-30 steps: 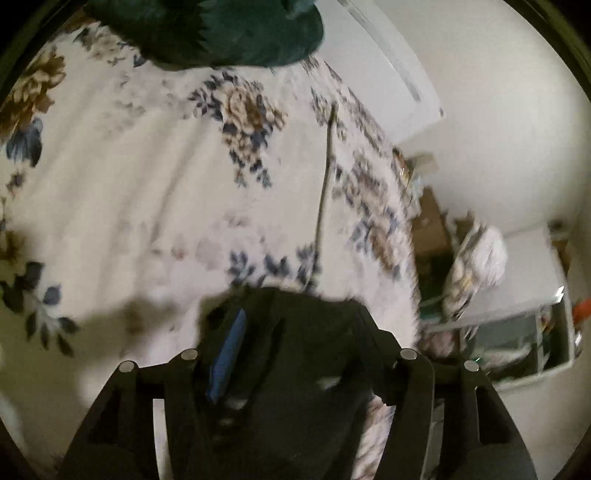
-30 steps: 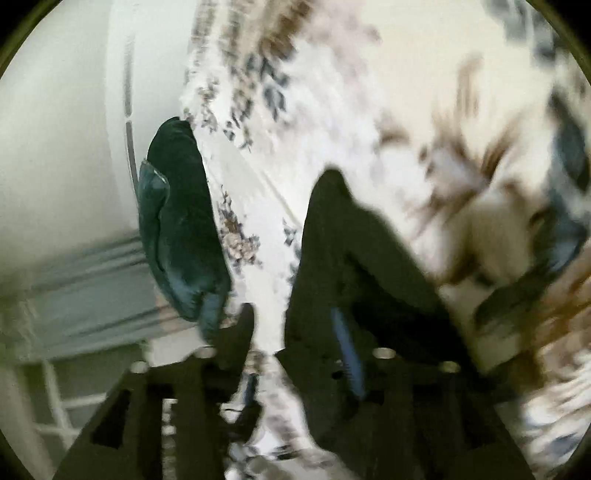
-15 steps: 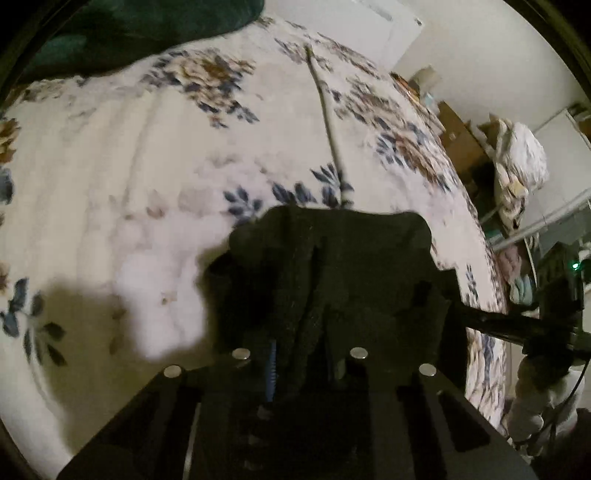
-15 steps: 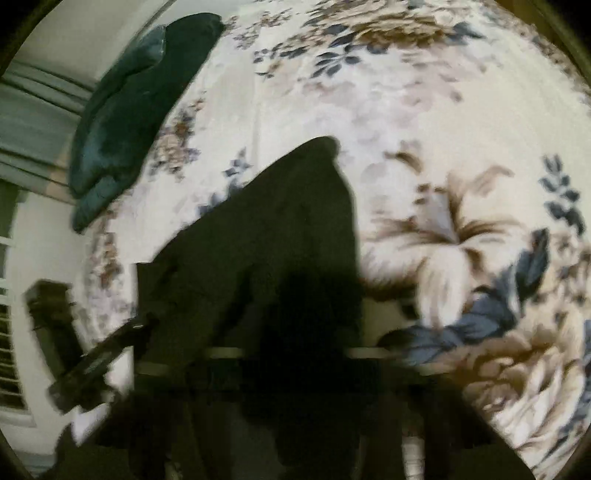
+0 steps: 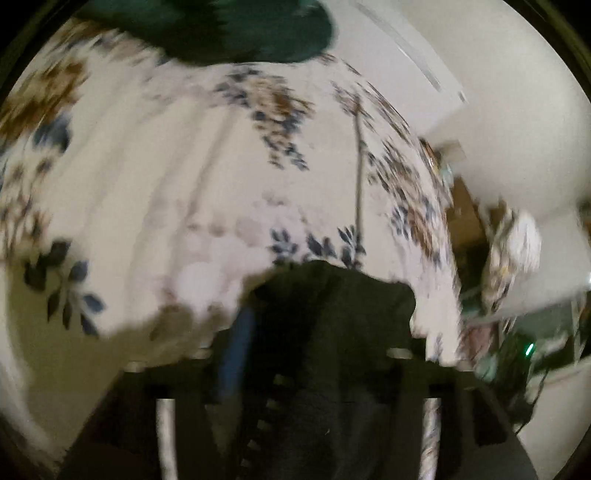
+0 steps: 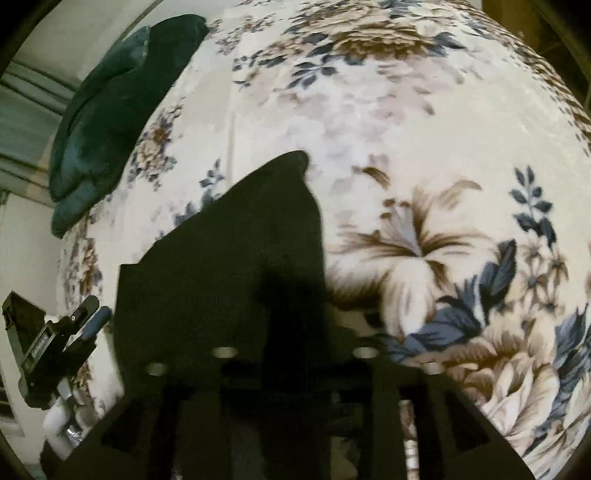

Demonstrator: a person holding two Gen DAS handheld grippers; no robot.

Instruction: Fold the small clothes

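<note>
A small black garment [image 6: 221, 266] lies on the floral bedspread [image 6: 424, 122]. In the right wrist view it spreads from my right gripper [image 6: 295, 354] up to a point near the middle; my right jaws are shut on its near edge. My left gripper [image 6: 66, 339] shows at the far left of that view, at the garment's left edge. In the blurred left wrist view the black garment [image 5: 332, 314] bunches between my left gripper's fingers [image 5: 306, 369], which are shut on it.
A dark green pillow [image 6: 110, 110] lies at the head of the bed, also at the top of the left wrist view [image 5: 236, 29]. Beyond the bed's right edge stand a white cabinet [image 5: 554, 266] and a heap of clutter.
The left gripper's view has swung and blurred, with the garment still in its jaws. The right gripper holds the same edge, and the garment lies flatter and more spread.
</note>
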